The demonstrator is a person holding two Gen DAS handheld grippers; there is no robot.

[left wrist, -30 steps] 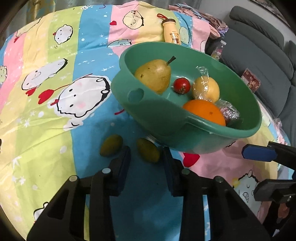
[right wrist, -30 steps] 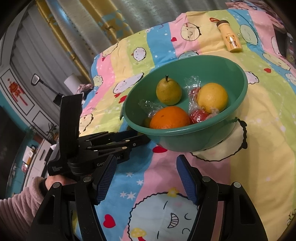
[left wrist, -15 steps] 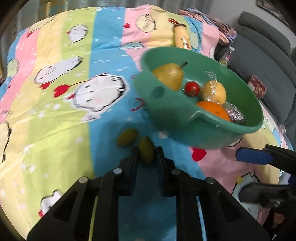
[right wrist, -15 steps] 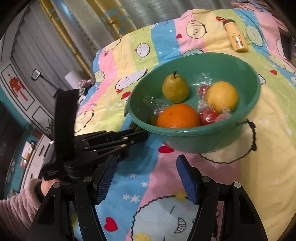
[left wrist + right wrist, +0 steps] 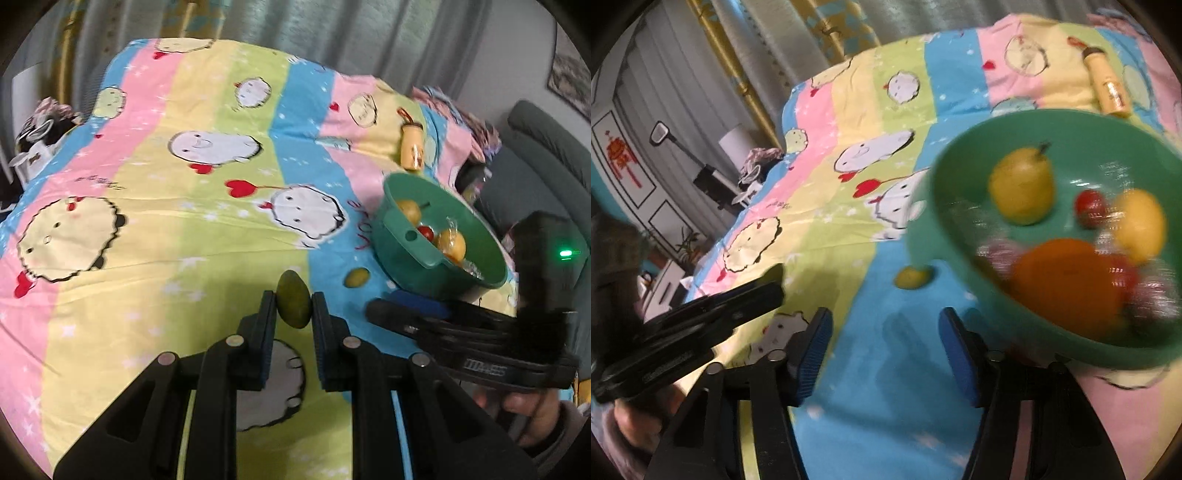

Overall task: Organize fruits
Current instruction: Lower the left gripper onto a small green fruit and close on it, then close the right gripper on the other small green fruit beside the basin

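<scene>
My left gripper (image 5: 294,306) is shut on a small green mango (image 5: 293,299) and holds it above the bedspread. A second small yellow-green mango (image 5: 357,277) lies on the blue stripe beside the green bowl (image 5: 402,236); it also shows in the right wrist view (image 5: 913,277). The bowl (image 5: 945,206) holds a pear (image 5: 1022,188), an orange (image 5: 1067,284), a yellow fruit (image 5: 1141,221) and small red fruits, some in clear wrap. My right gripper (image 5: 884,350) is open and empty, low over the blue stripe just left of the bowl.
A cartoon-print striped bedspread (image 5: 184,221) covers the surface. A yellow bottle (image 5: 413,147) lies behind the bowl. A grey sofa (image 5: 546,155) stands at the right. Curtains hang at the back. Clutter sits off the bed's left edge.
My left gripper closed on the green mango, lifted it and drew back left from the bowl. My right gripper moved closer to the bowl and the remaining mango.
</scene>
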